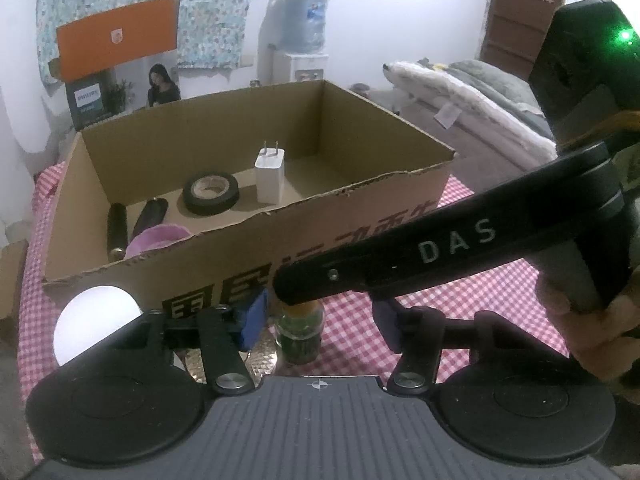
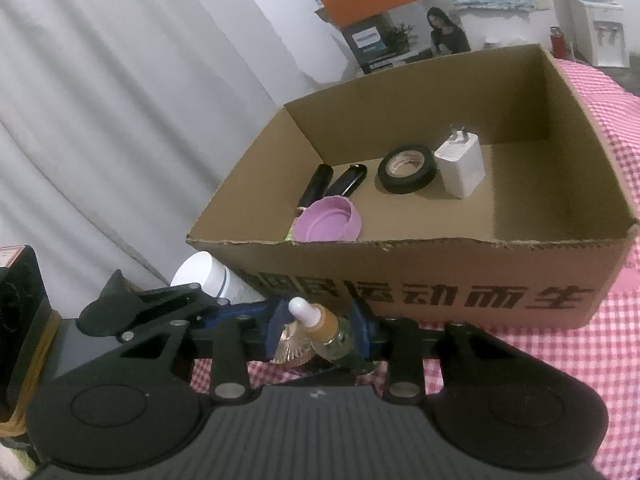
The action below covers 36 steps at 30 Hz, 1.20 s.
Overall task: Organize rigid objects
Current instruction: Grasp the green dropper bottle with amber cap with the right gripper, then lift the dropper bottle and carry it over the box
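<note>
Standing on the checked worktop [image 2: 600, 340], an open cardboard box [image 1: 360, 216] is shown holding tape, a charger and a lid. Just before it, a dropper bottle [image 2: 320, 322] is seen between the right gripper [image 2: 318, 330] fingers, its long axis tilted up-left; the fingers look closed on it. The left gripper [image 1: 316, 320] is held open around the bottle's body, visible only in the left view.

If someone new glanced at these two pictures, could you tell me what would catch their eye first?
Probably the open cardboard box on the pink checked cloth, holding a white charger standing beside a black tape roll, with a purple lid nearer its front wall. Next, the small dropper bottle in front of the box, sitting between the right gripper's blue pads.
</note>
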Each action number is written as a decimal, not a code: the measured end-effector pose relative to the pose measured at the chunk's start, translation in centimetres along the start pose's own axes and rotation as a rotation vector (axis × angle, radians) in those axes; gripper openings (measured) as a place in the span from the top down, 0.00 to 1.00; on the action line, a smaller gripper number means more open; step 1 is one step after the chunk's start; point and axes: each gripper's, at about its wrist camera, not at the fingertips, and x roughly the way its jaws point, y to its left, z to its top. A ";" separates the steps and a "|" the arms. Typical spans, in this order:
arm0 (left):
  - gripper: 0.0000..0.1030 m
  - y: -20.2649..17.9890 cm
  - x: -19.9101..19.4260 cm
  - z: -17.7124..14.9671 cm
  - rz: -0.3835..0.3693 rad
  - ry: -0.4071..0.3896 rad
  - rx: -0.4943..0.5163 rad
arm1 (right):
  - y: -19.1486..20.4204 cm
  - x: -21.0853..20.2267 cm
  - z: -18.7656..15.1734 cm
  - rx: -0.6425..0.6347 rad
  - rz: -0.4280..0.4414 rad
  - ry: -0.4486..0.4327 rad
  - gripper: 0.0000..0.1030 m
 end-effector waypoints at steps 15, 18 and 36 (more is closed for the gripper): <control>0.49 -0.7 0.3 -0.3 -0.091 0.004 -0.033 | -0.5 -0.6 -0.5 0.015 -0.011 -0.001 0.74; 0.49 -0.9 0.4 -0.2 -0.134 0.004 -0.046 | -0.8 -1.1 -0.7 0.015 -0.031 -0.002 0.74; 0.48 -3.4 2.0 -0.4 -0.095 0.030 0.124 | -1.9 -3.9 -1.6 0.056 -0.105 -0.019 0.73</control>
